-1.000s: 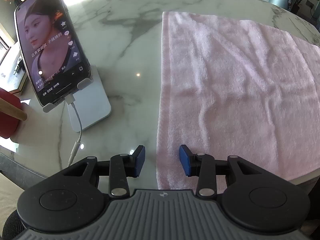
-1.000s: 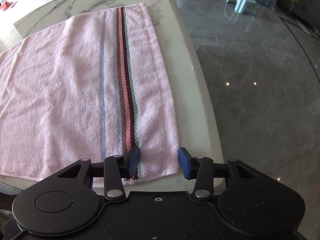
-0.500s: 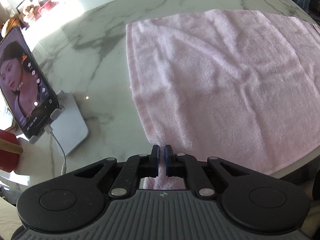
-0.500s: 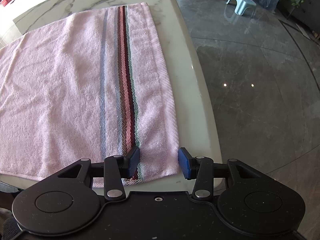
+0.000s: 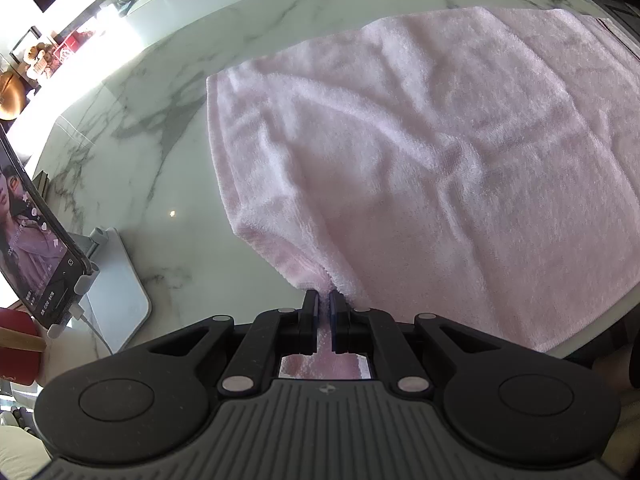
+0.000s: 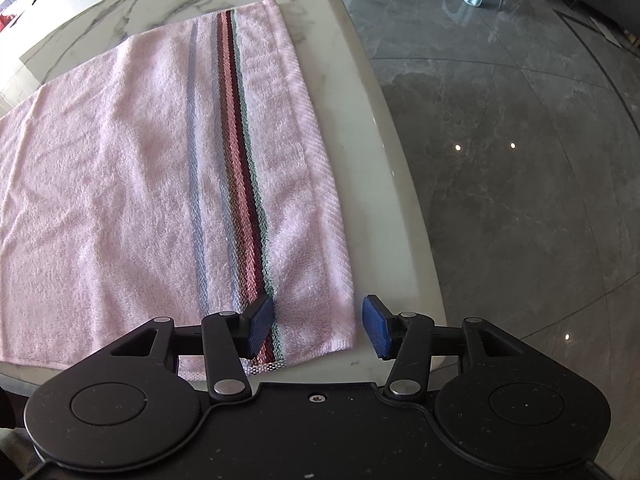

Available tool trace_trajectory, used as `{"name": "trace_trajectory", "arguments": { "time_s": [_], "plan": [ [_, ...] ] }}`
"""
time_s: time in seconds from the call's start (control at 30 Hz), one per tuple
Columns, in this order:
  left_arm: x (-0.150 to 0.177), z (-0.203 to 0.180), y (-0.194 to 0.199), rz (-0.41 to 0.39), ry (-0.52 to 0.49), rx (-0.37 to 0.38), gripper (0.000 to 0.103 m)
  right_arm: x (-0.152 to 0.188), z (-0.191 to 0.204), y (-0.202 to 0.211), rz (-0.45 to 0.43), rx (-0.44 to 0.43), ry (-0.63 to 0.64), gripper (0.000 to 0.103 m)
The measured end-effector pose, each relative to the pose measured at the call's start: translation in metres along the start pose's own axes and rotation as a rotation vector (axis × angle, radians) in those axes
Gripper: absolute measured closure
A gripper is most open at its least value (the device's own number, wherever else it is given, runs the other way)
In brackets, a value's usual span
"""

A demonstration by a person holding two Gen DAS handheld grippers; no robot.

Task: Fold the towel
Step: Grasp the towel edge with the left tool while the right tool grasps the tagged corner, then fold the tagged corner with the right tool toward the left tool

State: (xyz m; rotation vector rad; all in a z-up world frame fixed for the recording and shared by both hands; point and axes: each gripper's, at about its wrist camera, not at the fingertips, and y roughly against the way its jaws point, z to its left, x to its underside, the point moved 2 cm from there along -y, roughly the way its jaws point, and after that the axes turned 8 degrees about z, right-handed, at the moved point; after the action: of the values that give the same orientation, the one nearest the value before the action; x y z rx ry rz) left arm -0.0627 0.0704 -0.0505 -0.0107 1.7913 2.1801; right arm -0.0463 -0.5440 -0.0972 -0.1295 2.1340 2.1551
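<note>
The soft, limp pink terry towel (image 5: pixel 420 152) lies spread on the white marble table (image 5: pixel 160 168); judged light and droopy, best taken at its corners. The left gripper (image 5: pixel 324 308), apart a second ago, now pinches the towel's near-left corner, lifting it. The right gripper (image 6: pixel 318 330) is opening astride the towel's striped near-right corner, not pressing it.
</note>
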Motion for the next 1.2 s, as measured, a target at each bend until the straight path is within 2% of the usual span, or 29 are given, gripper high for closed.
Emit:
{"name": "trace_trajectory", "arguments": {
  "time_s": [0.1,0.17,0.23,0.37,0.63,0.67,0.8,0.87,0.9,0.93,1.0,1.2],
  "plan": [
    [0.0,0.0,-0.001,0.004,-0.004,-0.004,0.099,0.002,-0.001,0.0,-0.006,0.001,0.012,0.063],
    [-0.001,-0.001,-0.001,0.005,-0.007,-0.007,0.098,0.006,0.0,0.002,-0.008,0.003,0.029,0.082],
    [-0.001,-0.001,-0.001,0.006,-0.011,-0.011,0.099,0.008,0.003,0.003,-0.008,0.009,0.048,0.091],
    [-0.001,-0.002,-0.001,0.008,-0.014,-0.012,0.099,0.015,0.012,0.006,-0.019,0.061,0.113,0.096],
    [-0.004,-0.005,0.007,-0.016,-0.021,-0.003,0.098,0.027,0.026,0.04,-0.109,0.027,0.158,0.096],
    [-0.005,-0.007,0.01,-0.025,-0.022,0.004,0.098,0.026,0.034,0.045,-0.117,0.018,0.167,0.096],
    [-0.013,-0.018,0.026,-0.071,-0.043,0.038,0.098,-0.02,0.164,0.075,-0.149,-0.049,0.221,0.096],
    [-0.017,-0.027,0.035,-0.096,-0.063,0.058,0.098,-0.007,0.187,0.087,-0.157,-0.075,0.256,0.096],
    [-0.019,-0.032,0.04,-0.109,-0.076,0.067,0.098,-0.008,0.203,0.085,-0.16,-0.092,0.28,0.096],
    [-0.02,-0.037,0.044,-0.121,-0.089,0.074,0.098,-0.025,0.231,0.067,-0.161,-0.106,0.294,0.096],
    [-0.023,-0.049,0.052,-0.147,-0.118,0.092,0.099,-0.006,0.223,0.096,-0.165,-0.141,0.319,0.096],
    [-0.028,-0.084,0.07,-0.211,-0.203,0.169,0.099,0.005,0.278,0.11,-0.168,-0.271,0.41,0.096]
  ]
}}
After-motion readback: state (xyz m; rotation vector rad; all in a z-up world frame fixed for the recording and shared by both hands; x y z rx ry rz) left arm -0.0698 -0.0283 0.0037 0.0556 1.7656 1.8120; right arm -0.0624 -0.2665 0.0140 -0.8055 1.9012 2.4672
